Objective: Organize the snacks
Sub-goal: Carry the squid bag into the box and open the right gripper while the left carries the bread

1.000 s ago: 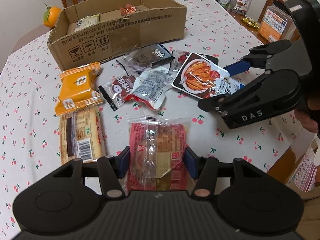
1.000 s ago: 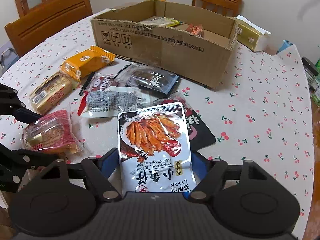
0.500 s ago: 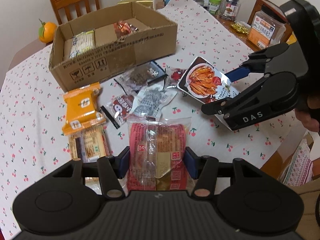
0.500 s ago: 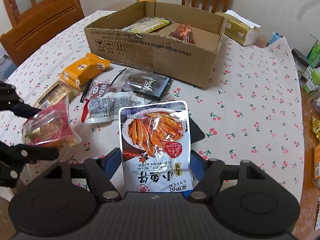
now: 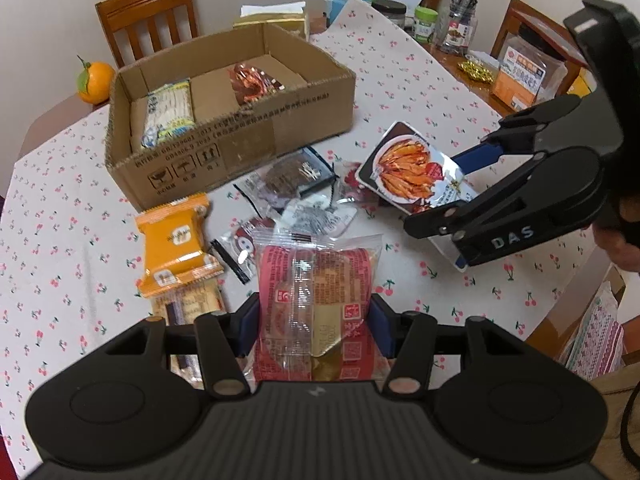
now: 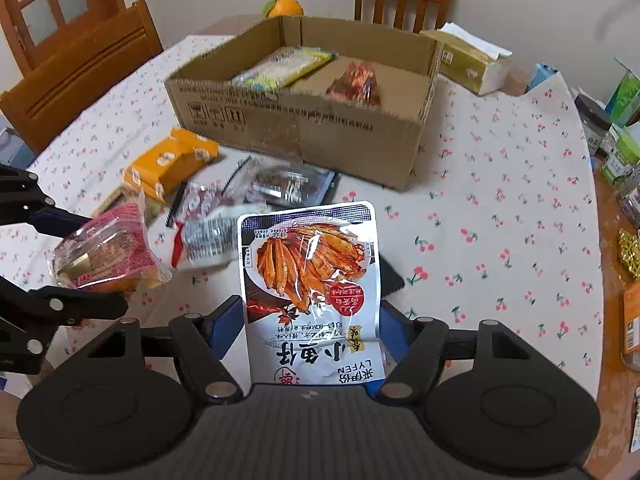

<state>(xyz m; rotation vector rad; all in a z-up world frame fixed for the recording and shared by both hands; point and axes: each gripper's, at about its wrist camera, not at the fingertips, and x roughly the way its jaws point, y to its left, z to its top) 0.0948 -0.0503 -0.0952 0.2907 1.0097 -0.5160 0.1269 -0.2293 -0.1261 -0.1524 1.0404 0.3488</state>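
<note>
My left gripper (image 5: 316, 320) is shut on a red cake packet (image 5: 316, 276) and holds it above the cherry-print table. My right gripper (image 6: 310, 328) is shut on a white fish-snack pouch (image 6: 308, 272), also lifted off the cloth. In the left wrist view the right gripper (image 5: 444, 196) hangs to the right with its pouch (image 5: 412, 172). The open cardboard box (image 5: 240, 152) stands beyond, with a pale yellow pack (image 5: 168, 112) and a red foil packet (image 5: 252, 84) inside. Between box and grippers lie an orange pack (image 5: 176, 240), a tan biscuit pack (image 5: 196, 300) and dark packets (image 5: 296, 172).
An orange fruit (image 5: 94, 82) sits behind the box's left corner and a tissue box (image 6: 468, 64) behind its right. Jars and cartons (image 5: 424, 24) crowd the far right of the table. Wooden chairs (image 6: 80, 68) ring it. The table's edge (image 5: 560, 312) runs close on the right.
Both grippers have risen with their packets still held. The table and loose snacks look farther below, and more of the box's inside shows.
</note>
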